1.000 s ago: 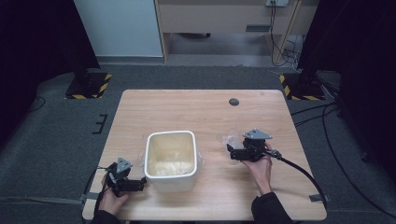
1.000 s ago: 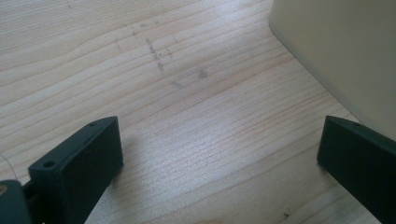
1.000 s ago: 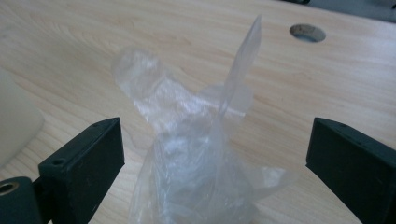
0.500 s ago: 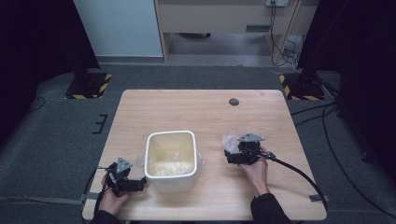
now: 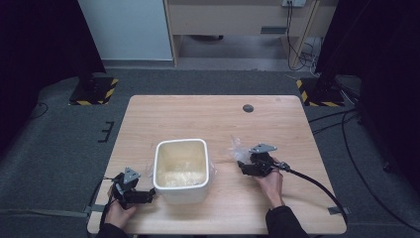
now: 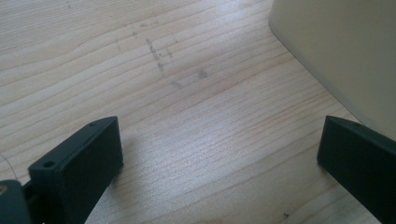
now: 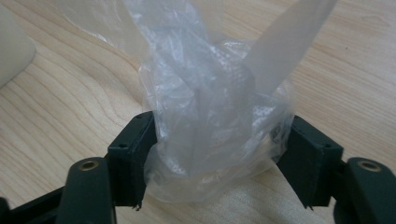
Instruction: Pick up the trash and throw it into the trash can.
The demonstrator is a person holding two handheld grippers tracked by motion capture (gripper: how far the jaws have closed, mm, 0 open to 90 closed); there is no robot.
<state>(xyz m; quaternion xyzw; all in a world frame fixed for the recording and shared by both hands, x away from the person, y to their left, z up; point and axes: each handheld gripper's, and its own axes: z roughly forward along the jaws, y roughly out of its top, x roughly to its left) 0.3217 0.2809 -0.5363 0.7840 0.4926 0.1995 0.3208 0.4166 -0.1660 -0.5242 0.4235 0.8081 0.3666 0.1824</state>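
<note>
The right gripper (image 5: 243, 166) has a crumpled clear plastic bag (image 7: 212, 107) bunched between its jaws, which close in on the wad from both sides and pinch it. Loose film fans up and away ahead of the jaw tips, so the grip sits low on the bunch, probably so the rest can hang free once lifted. From the high view the bag (image 5: 236, 148) lies on the table (image 5: 277, 124) just off the right side of the cream bin (image 5: 181, 170), and the jaws point toward that bin, which I take to be where the bag is headed, likely as a liner.

The left gripper (image 5: 143, 196) rests low on the wood with its jaws spread wide and nothing between them. Bare tabletop shows in the gap, and the bin's wall (image 6: 341, 51) rises just beyond the right-hand jaw. It looks parked there to steady the bin or to catch the bag's edge when it comes over, though that is my guess.
</note>
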